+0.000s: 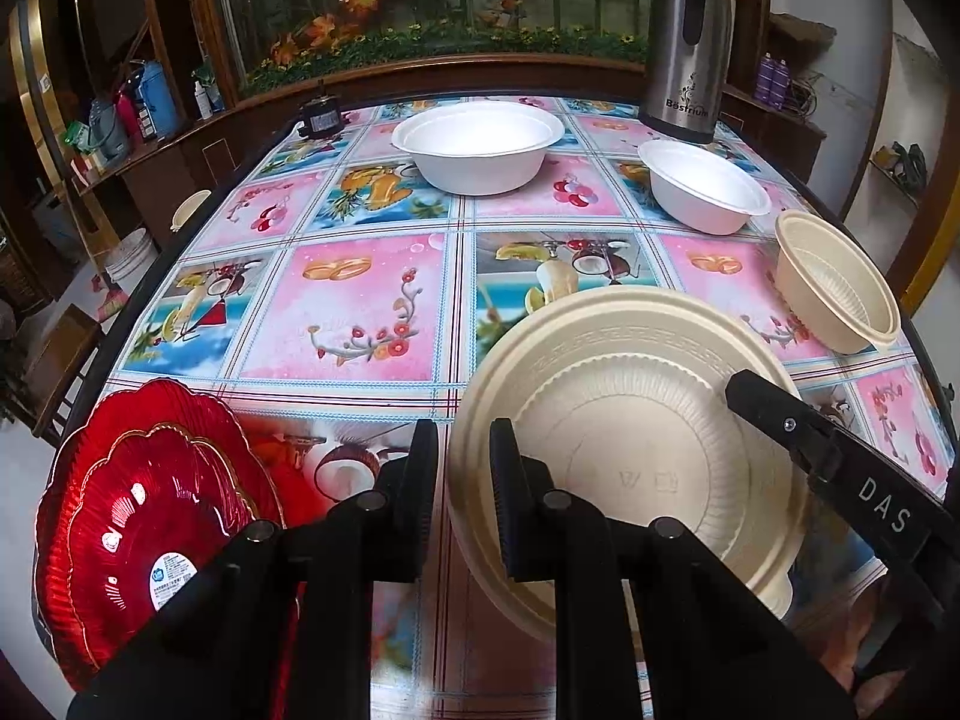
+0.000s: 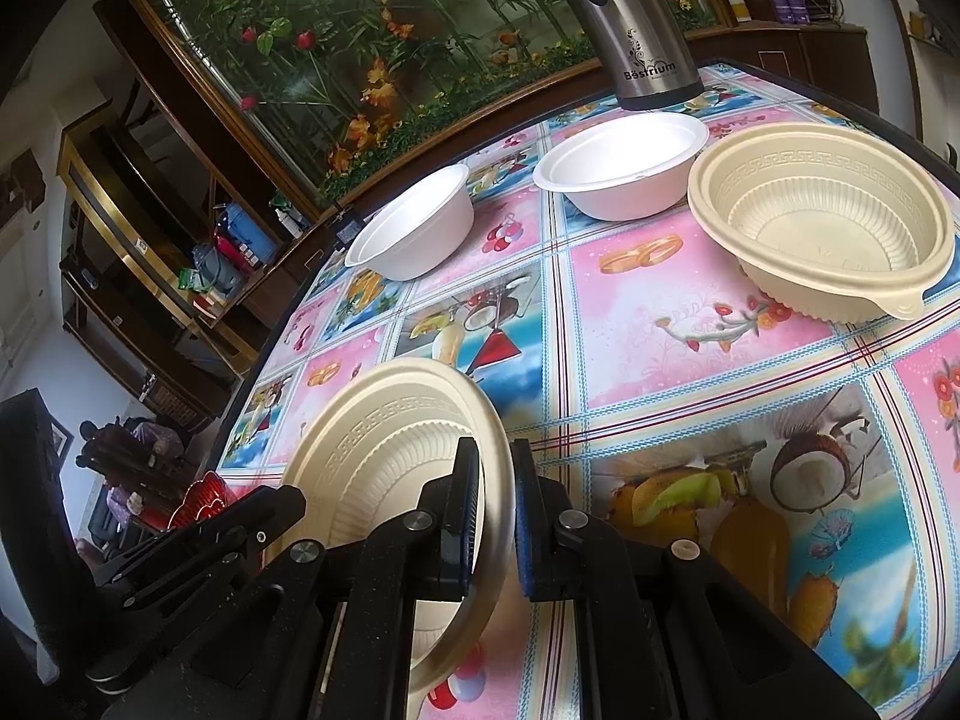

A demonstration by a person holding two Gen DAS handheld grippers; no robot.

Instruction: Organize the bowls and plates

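Cream bowl [image 1: 624, 450] sits tilted at the lower middle of the frame, and you hold it from two sides. Your left claw [image 1: 463, 456] is clamped on its near rim, and your right claw [image 2: 495, 498] is clamped on the opposite rim. A second cream bowl [image 2: 828, 222] stands at the upper right on the surface [image 1: 360, 300], beside two white bowls [image 1: 480, 144].

A home dining room. A table [image 1: 360, 312] wears a glossy oilcloth printed with fruit, flowers and cocktails, and on it stand disposable bowls [image 1: 477, 147] and a steel thermos jug [image 1: 684, 48]. Behind it, dark wooden cabinets [image 1: 180, 168] frame a large glass panel filled with artificial bamboo and orange flowers [image 1: 360, 0], with household bottles and flasks [image 1: 150, 102] crowding the side shelves.
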